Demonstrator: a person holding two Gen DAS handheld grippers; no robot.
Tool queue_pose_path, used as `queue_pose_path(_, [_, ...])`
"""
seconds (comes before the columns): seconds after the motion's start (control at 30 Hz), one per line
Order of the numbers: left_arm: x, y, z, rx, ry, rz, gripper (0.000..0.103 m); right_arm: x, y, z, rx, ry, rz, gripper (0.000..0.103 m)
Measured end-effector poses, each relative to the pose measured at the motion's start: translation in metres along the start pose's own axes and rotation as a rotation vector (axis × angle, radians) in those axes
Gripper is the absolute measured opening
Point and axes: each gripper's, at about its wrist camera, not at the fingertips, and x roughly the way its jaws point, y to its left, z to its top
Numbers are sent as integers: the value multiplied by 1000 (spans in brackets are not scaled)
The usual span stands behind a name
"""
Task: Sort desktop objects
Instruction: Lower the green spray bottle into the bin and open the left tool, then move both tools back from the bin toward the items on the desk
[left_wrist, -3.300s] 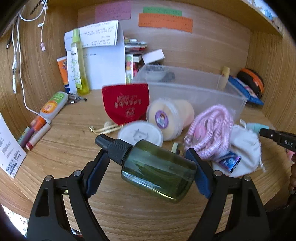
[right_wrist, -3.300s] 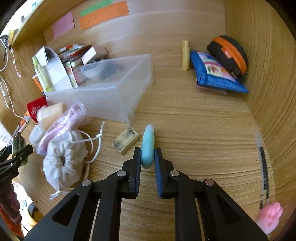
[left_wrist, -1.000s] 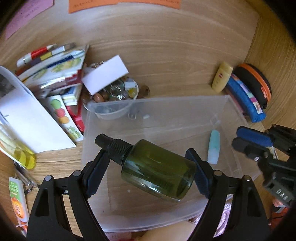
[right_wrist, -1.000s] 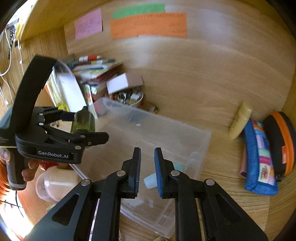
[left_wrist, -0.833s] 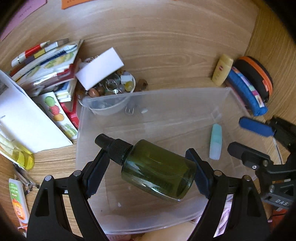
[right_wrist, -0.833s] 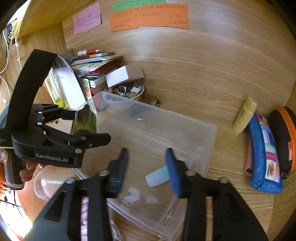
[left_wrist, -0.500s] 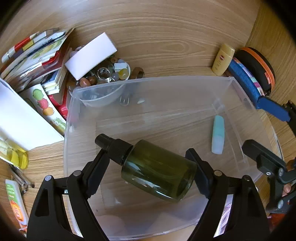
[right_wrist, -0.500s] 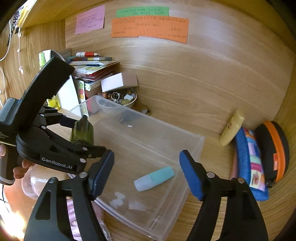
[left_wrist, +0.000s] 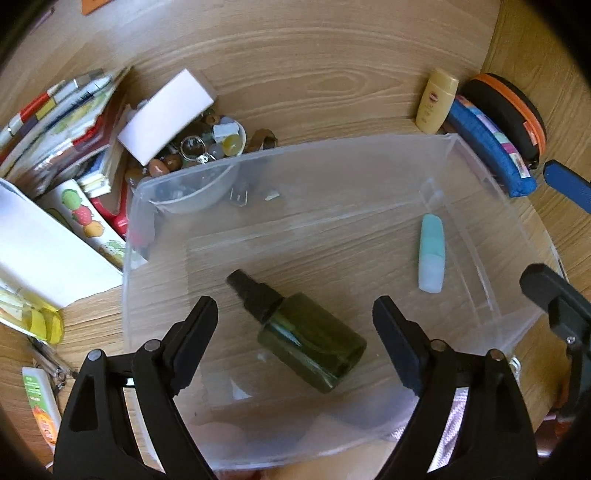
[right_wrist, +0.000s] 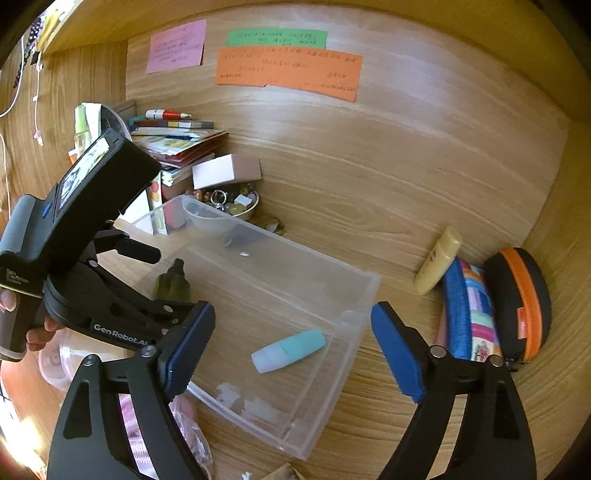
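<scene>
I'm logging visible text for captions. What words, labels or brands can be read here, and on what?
"GenRobot.AI": printed in white on the left tool frame, its last letters partly hidden.
"Data ... System": small print on that tool's handle; the middle word is too blurred to read.
Pink, green and orange notes on the wall: handwriting too small to read.
Yellow bottle: red logo, unreadable.
Orange tube: print blurred.

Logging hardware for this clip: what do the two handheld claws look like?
Both are black plastic with silver pivot screws. The right claw has blue finger pads; the left claw has dark pads. The left unit's body reads "GenRobot.AI", with a grey grip and small screen. No cables or sleeves visible.
</scene>
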Motion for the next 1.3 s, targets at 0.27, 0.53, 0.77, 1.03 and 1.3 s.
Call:
queue_pose_path(0.27, [-33, 0, -7, 1, -59, 22, 94, -25, -3, -5, 13, -42, -41, 96])
queue_pose_path(0.53, [-64, -8, -22, -4, -145, 58, 96, -52, -8, -14, 52, -76, -48, 97])
queue_pose_path(0.77, [-104, -9, -44, -25, -243, 41, 98, -74, -13, -26, 93, -99, -56, 102])
queue_pose_path(1.03, [-152, -2, -72, -85, -383, 38, 101, -95, -20, -39, 139, -120, -57, 103])
queue_pose_path(1.3, [-170, 18, -113, -137, -436, 114, 102, -106, -28, -60, 170, -114, -69, 103])
